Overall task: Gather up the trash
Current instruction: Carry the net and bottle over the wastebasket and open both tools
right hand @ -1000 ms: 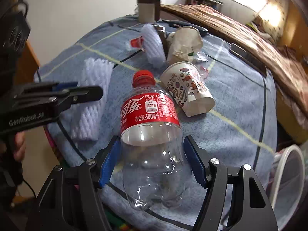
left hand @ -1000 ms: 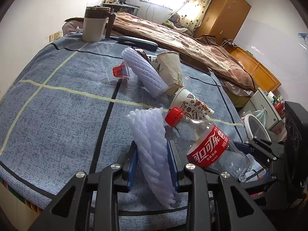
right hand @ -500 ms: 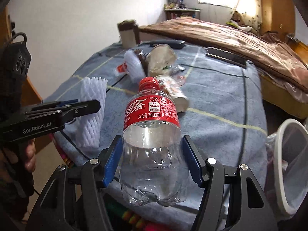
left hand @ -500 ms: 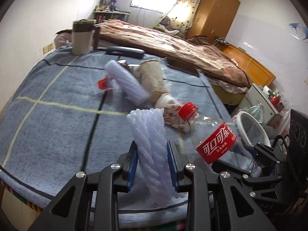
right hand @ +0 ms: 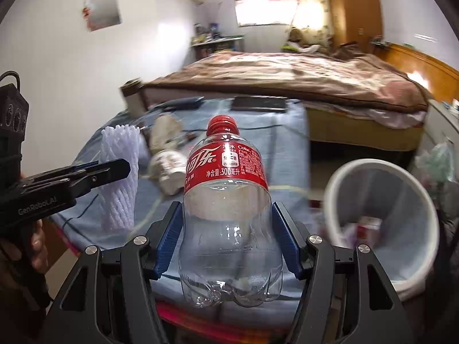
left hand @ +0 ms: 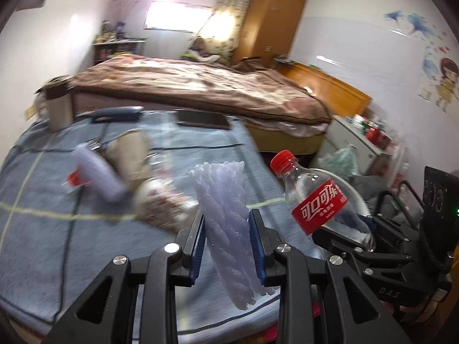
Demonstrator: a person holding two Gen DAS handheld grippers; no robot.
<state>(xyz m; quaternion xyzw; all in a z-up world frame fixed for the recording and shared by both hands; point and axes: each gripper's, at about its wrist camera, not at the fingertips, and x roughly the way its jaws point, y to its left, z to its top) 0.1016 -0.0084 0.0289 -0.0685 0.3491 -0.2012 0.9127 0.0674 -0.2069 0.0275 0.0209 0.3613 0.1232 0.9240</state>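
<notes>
Trash on the table: a lying foam sleeve (left hand: 97, 173), a crumpled paper cup (left hand: 132, 154) and a patterned paper cup (left hand: 160, 200) on its side lie together on the blue tablecloth (left hand: 43, 229), left of centre; motion blur softens them.
Far left: a brown-lidded mug (left hand: 58, 106) stands at the table's far edge.
Left gripper (left hand: 226, 243): clamped on a white foam net sleeve (left hand: 226, 223), which stands upright between the blue pads, clear of the cloth.
Left hand (right hand: 37, 243): wrapped round the gripper handle at the left edge of the right wrist view.
Right gripper (right hand: 228, 243): its jaws have just been closing a little; they grip an empty Coke bottle (right hand: 226, 200) by its clear lower body, red cap pointing away.
Bin (right hand: 424, 209): white, to the right of the table, just right of the held bottle; some trash lies inside.
Far side: a bed with a brown blanket (left hand: 186, 83) beyond the table.
</notes>
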